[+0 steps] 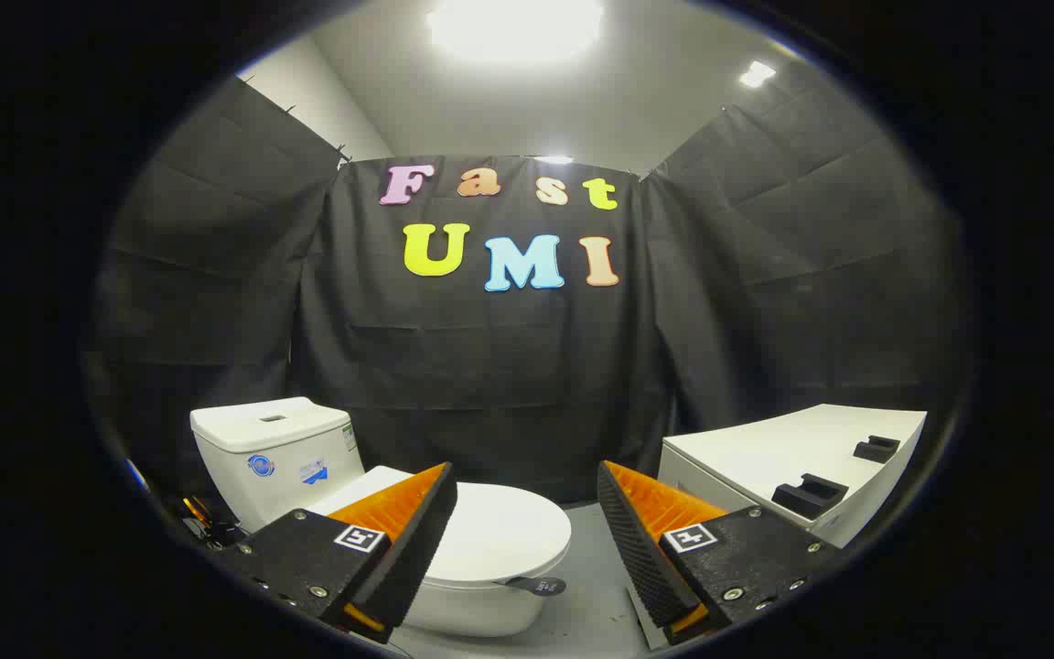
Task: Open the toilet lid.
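Claw (527,540): released, fingers spread wide apart with nothing between them but open air and floor. Neither finger touches anything.

Toilet (481,595): white, standing on the grey floor (582,604) against the black cloth wall (509,366). It sits ahead of the claw, offset toward the left finger (399,540), which covers the near left part of the bowl and lid.

Lid (500,535): down, lying flat on the bowl, closed. Its rounded front end shows in the gap between the fingers, nearer the left one. The surface is smooth and white.

Tab (538,585): a small dark tab sticks out from under the front rim of the lid, at the front of the toilet, pointing toward the right finger (646,549). Printing on it is too small to make out. The claw is apart from it.

Tank (275,448): white, at the back of the toilet, beyond the left finger, with a flush button recess on top and two stickers on its front face.

White unit (765,458): a box-shaped white object to the right of the toilet, beyond the right finger, well apart from the bowl. Two dark brackets (811,494) sit on its top face. What the unit is cannot be told.

Small items: some dark and orange pieces (202,522) lie on the floor left of the tank, too small to identify.

Ceiling light (513,27): on, above the wall, over the toilet.
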`<state>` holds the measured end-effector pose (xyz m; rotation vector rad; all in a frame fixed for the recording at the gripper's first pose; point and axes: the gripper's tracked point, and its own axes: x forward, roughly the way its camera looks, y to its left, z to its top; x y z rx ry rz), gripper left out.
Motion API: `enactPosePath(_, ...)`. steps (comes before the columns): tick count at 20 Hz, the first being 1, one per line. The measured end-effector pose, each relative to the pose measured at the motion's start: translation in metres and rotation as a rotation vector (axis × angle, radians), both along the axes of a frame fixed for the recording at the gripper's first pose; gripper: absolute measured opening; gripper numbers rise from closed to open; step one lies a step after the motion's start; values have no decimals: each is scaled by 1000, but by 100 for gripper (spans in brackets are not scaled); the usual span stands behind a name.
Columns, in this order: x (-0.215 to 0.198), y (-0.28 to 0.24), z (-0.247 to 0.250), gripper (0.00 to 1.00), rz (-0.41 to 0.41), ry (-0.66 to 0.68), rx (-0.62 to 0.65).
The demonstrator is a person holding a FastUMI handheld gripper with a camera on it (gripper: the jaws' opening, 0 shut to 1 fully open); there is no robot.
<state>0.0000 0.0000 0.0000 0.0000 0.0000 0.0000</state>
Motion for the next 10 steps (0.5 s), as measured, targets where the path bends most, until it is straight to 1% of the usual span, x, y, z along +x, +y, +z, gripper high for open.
enactPosePath(10,2,0,0,95,-3,-1,2)
